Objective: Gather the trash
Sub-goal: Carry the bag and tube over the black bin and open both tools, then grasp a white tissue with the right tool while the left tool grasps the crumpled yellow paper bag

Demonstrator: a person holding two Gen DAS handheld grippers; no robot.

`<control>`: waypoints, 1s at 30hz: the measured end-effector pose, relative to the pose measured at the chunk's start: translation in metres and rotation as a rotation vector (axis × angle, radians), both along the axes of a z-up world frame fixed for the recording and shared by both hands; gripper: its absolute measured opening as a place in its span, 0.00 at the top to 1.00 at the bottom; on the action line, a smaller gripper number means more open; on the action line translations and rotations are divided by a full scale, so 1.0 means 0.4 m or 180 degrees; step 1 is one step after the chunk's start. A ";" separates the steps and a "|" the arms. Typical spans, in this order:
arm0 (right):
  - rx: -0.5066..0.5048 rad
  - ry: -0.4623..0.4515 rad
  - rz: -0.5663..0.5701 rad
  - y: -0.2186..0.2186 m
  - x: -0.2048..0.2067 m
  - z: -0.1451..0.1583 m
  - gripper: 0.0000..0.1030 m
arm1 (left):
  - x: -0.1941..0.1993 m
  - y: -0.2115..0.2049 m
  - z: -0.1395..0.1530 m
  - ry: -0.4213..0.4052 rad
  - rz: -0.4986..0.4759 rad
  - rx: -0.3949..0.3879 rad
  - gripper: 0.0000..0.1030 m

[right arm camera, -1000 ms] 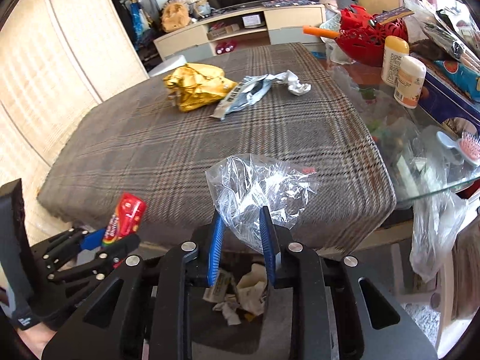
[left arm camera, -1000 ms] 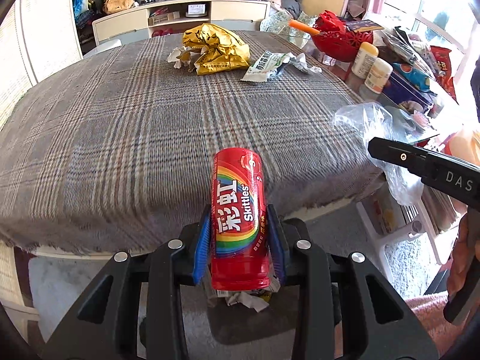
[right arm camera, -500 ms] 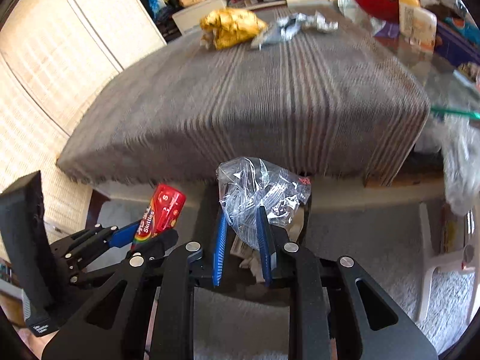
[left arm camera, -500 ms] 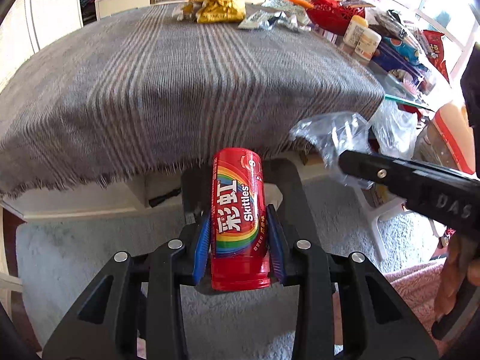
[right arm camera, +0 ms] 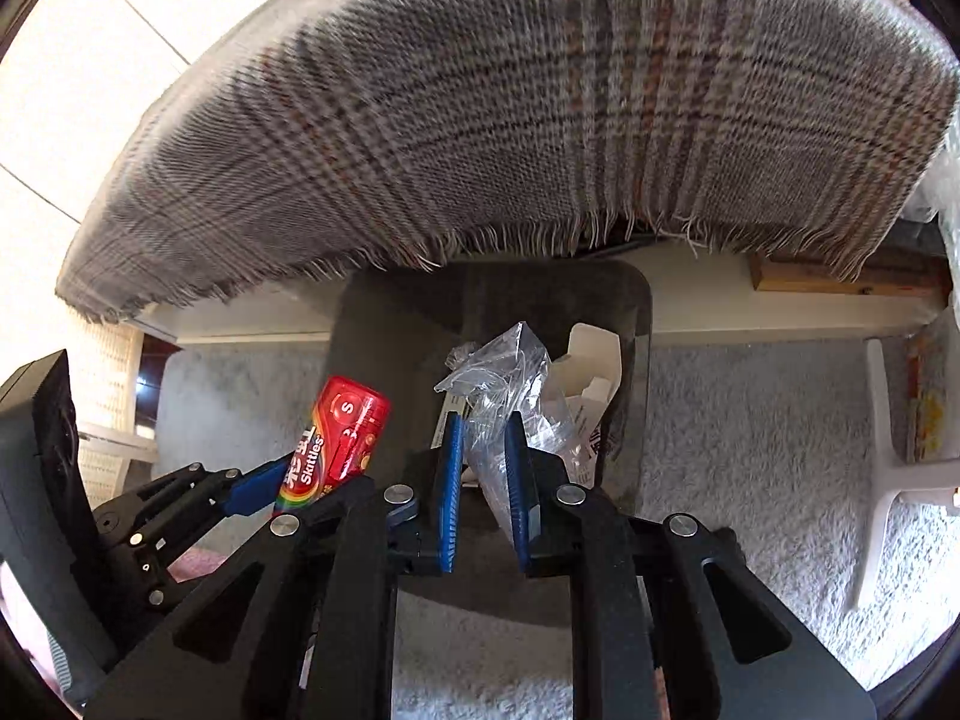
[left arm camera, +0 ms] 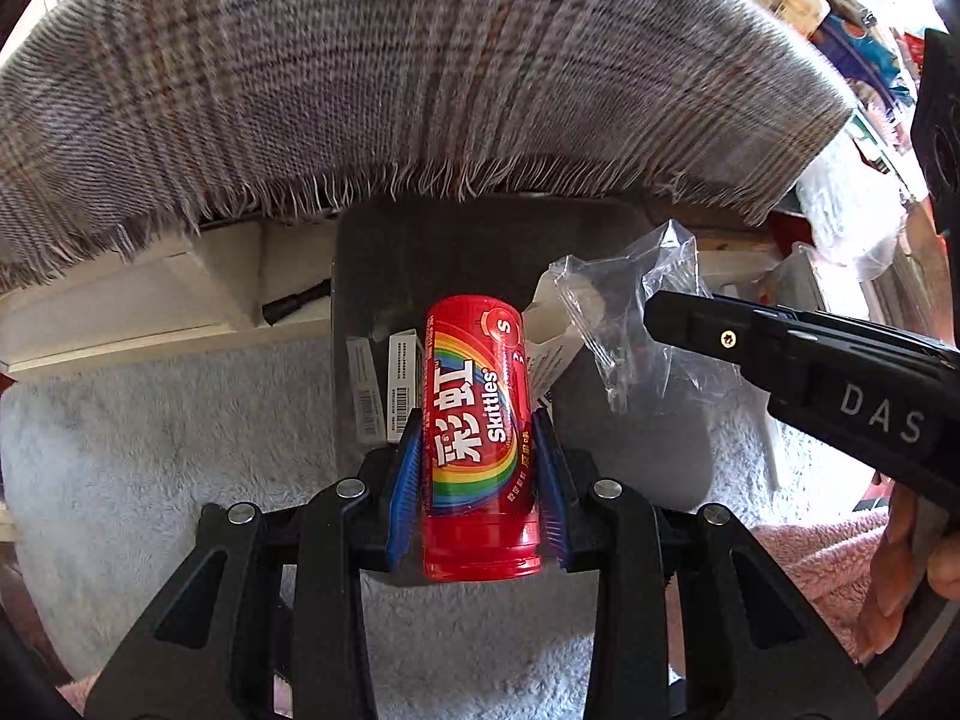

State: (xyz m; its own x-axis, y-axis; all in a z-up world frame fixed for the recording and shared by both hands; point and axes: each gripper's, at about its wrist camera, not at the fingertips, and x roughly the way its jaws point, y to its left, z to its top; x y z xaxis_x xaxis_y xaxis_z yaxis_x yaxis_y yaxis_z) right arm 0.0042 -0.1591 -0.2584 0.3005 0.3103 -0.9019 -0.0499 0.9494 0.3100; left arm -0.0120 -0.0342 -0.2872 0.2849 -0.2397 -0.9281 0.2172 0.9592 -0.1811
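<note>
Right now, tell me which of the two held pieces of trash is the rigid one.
The red Skittles tube in the left tongs. It keeps its round shape between the pads, while the clear plastic bag in the closing right tongs is crumpled film.

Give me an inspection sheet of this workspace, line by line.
Surface: plaid cloth overhangs the table edge; grey rug below.
Job's things: dark bin on the rug holds paper scraps; Skittles tube and clear plastic bag above it.
Clutter: white carton in the bin.
Grippers: left gripper shut on the tube; right gripper jaws closing on the bag.
Cables: nothing seen.
Surroundings: white stand leg.
</note>
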 end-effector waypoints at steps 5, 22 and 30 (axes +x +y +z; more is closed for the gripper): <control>-0.0043 0.0142 -0.0051 -0.010 0.023 -0.036 0.82 | 0.025 0.002 -0.027 0.0130 0.0011 0.0007 0.68; -0.0203 -0.0037 -0.0222 -0.060 0.014 0.014 0.34 | 0.001 0.008 0.021 -0.0104 0.0025 0.0099 0.33; -0.0427 -0.0162 -0.0381 -0.112 -0.024 0.052 0.03 | -0.036 0.033 0.077 -0.0135 -0.0019 0.0054 0.08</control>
